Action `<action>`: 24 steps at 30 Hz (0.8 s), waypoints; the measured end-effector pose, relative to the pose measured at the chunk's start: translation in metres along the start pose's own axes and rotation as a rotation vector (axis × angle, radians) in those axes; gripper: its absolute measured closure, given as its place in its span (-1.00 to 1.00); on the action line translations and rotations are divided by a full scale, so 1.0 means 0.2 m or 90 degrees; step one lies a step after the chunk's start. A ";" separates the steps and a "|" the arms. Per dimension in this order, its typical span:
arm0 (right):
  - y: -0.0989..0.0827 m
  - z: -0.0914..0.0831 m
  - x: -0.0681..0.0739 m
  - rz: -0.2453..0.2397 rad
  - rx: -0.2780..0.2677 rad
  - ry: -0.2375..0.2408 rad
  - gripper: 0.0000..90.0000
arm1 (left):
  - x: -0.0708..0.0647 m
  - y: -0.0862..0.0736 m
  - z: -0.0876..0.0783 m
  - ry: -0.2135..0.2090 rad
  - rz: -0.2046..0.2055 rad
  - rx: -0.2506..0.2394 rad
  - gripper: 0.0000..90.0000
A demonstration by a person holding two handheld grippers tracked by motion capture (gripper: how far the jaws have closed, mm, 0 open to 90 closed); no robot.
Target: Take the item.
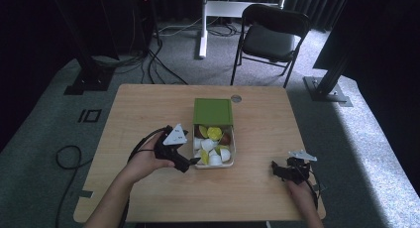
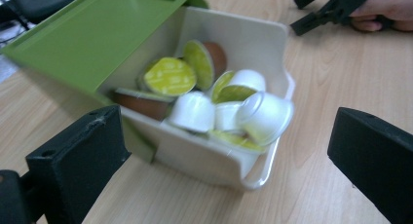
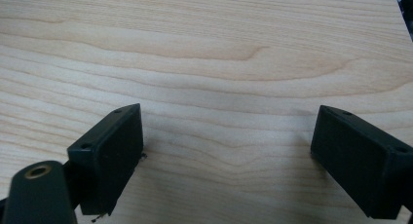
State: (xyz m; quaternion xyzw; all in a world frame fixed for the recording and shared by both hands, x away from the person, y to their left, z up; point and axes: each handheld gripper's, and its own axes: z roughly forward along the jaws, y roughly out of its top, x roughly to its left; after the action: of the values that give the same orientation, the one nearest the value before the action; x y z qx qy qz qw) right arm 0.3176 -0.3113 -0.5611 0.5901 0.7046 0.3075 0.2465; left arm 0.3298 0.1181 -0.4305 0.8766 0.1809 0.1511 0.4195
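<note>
A white box [image 1: 229, 163] with a green sliding lid [image 1: 213, 111] half drawn back sits mid-table. Inside lie several coffee capsules [image 1: 214, 144], white, yellow-green and brown. My left gripper [image 1: 194, 161] is open at the box's near left corner. In the left gripper view the box [image 2: 204, 158] lies between and beyond my jaws, its capsules [image 2: 195, 112] heaped to the rim under the green lid [image 2: 92, 39]. My right gripper [image 1: 276, 168] rests open on bare wood at the front right; in the right gripper view its jaws [image 3: 226, 151] stand wide with nothing between them.
The wooden table [image 1: 143, 114] has a small round grommet [image 1: 236, 98] near its far edge. A black folding chair [image 1: 270, 37] and a white stand [image 1: 203, 25] are on the carpet beyond. The other hand's gripper [image 2: 331, 12] shows at the top right of the left gripper view.
</note>
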 end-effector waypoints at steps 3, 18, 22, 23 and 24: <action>0.00 0.00 0.00 0.000 0.000 0.000 -0.75 | -0.02 0.04 0.04 -0.009 0.013 0.004 -0.97; 0.00 0.00 0.00 0.000 0.000 0.000 -0.75 | -0.12 0.13 0.22 -0.068 0.041 0.042 -0.97; 0.00 0.00 0.00 0.001 0.000 0.000 -0.75 | -0.14 0.13 0.27 -0.069 0.048 0.052 -0.84; 0.00 0.00 0.00 0.000 0.000 0.000 -0.75 | -0.14 0.13 0.27 -0.068 0.051 0.055 -0.78; 0.00 0.00 0.00 0.000 0.000 0.000 -0.75 | -0.15 0.13 0.28 -0.068 0.052 0.058 -0.78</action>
State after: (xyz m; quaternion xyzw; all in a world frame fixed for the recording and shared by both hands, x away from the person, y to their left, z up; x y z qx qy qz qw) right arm 0.3176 -0.3114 -0.5611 0.5901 0.7045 0.3078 0.2464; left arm 0.3318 0.0513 -0.4476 0.9082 0.1288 0.1130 0.3819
